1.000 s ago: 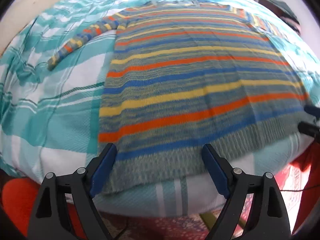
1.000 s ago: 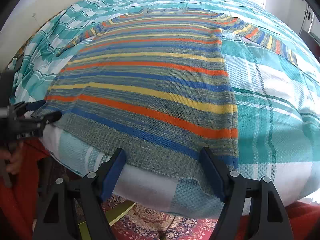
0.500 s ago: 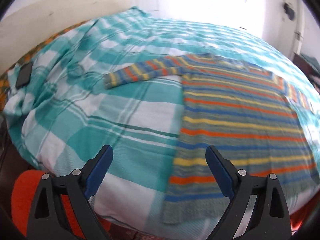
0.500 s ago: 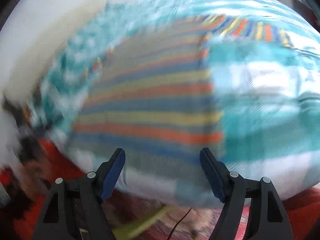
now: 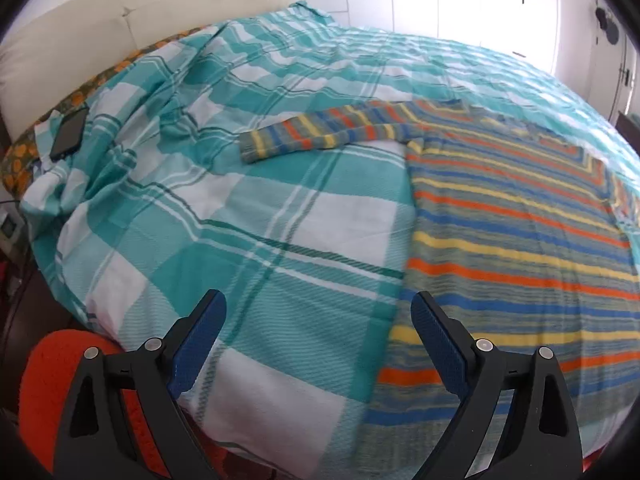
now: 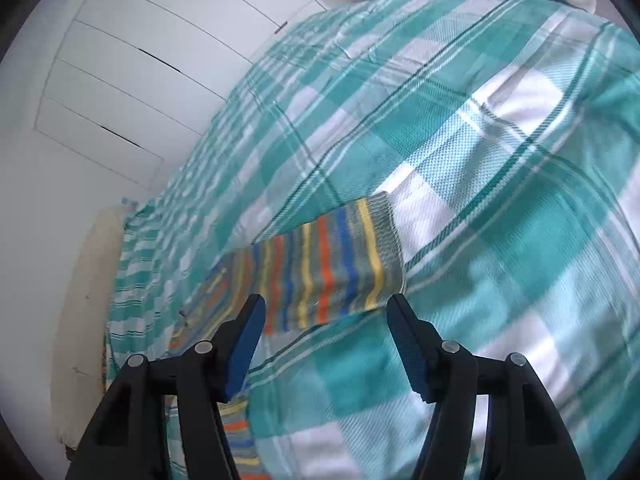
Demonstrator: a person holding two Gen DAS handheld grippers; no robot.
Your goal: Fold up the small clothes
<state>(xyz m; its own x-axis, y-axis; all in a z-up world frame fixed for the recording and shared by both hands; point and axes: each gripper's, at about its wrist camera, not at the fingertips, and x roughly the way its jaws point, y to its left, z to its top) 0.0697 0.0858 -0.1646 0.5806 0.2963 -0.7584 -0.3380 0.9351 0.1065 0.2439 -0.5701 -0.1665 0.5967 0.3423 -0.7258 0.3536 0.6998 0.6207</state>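
Observation:
A striped knit sweater [image 5: 516, 240] in orange, yellow, blue and grey lies flat on the bed. Its left sleeve [image 5: 320, 136] stretches out to the left. My left gripper [image 5: 318, 332] is open and empty above the bed's near edge, just left of the sweater's side edge. In the right wrist view the sweater's other sleeve [image 6: 332, 272] lies flat, its grey cuff [image 6: 390, 240] pointing right. My right gripper [image 6: 326, 332] is open and empty, hovering just before that sleeve.
The bed has a teal and white plaid cover [image 5: 248, 216]. A dark phone [image 5: 68, 134] lies at the far left by the cream headboard [image 5: 120, 28]. White wardrobe doors [image 6: 132, 68] stand beyond the bed. Something orange-red [image 5: 52, 384] sits below the bed's edge.
Both grippers left the sweater's hem. The left swung left toward the left sleeve side. The right swung fast to the right sleeve. Both stayed open.

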